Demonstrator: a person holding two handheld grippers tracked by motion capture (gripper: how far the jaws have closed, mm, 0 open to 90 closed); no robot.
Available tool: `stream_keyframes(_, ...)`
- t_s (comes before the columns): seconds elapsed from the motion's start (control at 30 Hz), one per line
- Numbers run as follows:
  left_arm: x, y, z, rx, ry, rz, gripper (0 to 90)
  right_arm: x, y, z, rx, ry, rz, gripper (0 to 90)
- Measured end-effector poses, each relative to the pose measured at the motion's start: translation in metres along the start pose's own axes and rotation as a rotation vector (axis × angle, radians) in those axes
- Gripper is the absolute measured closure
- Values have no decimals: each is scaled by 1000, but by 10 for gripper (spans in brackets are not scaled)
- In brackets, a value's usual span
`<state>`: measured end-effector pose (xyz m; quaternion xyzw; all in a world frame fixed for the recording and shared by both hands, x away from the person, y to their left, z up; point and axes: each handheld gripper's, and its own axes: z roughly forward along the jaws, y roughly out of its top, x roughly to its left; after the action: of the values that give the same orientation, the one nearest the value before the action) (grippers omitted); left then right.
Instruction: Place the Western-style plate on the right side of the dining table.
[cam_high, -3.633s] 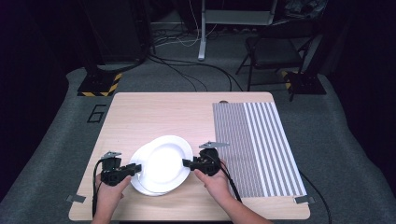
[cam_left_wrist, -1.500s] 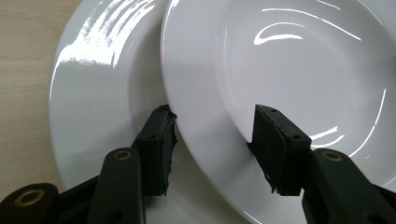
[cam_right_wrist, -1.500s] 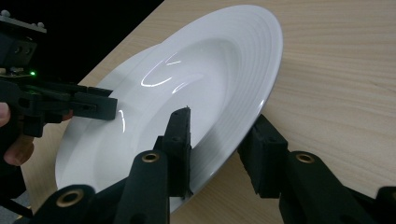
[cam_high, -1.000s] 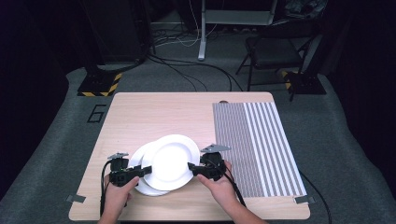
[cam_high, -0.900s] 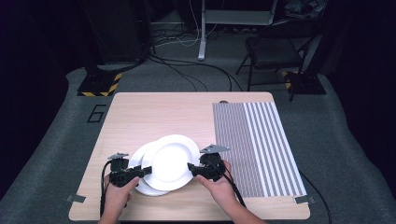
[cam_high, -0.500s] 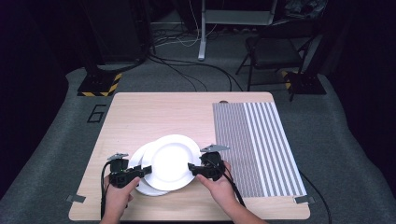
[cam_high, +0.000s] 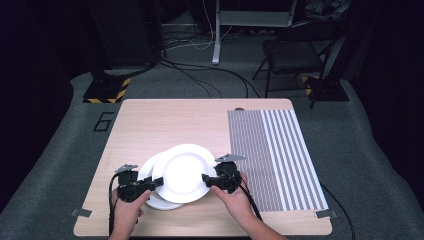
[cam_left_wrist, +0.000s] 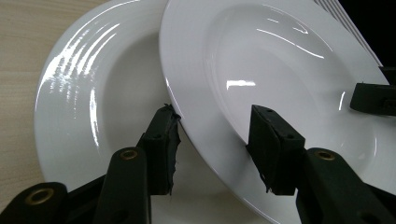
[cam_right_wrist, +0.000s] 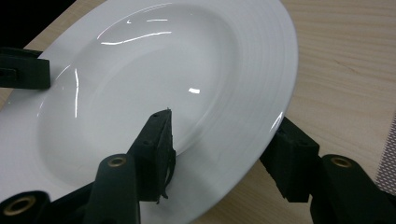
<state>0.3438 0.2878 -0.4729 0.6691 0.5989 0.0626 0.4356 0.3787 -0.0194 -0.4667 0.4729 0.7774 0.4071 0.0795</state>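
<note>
Two white deep plates sit near the table's front edge. The upper plate (cam_high: 184, 172) (cam_left_wrist: 280, 70) (cam_right_wrist: 163, 70) overlaps the lower plate (cam_high: 146, 170) (cam_left_wrist: 93, 102) and is offset to its right. My left gripper (cam_high: 157, 182) (cam_left_wrist: 212, 140) grips the upper plate's left rim, one jaw under it and one on top. My right gripper (cam_high: 206, 179) (cam_right_wrist: 219, 144) grips the opposite rim the same way. Its jaws have just been opening a little, and the rim is still between them and touching the pads.
The plates rest on a light wooden table (cam_high: 165, 125). A grey-and-white striped mat (cam_high: 272, 155) covers its right part, just right of my right hand. Beyond the far edge are floor cables, a chair and a hazard-striped base.
Since the oldest frame the upper plate has slid to the right off the lower one, and both hands went with it. Over the last second nothing visibly moves.
</note>
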Motion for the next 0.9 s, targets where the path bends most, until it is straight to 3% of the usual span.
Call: stream_keyframes(0.9, -5, 6, -5, -40, -15, 1, 540, -1, 1, -7, -38, 11, 17, 460)
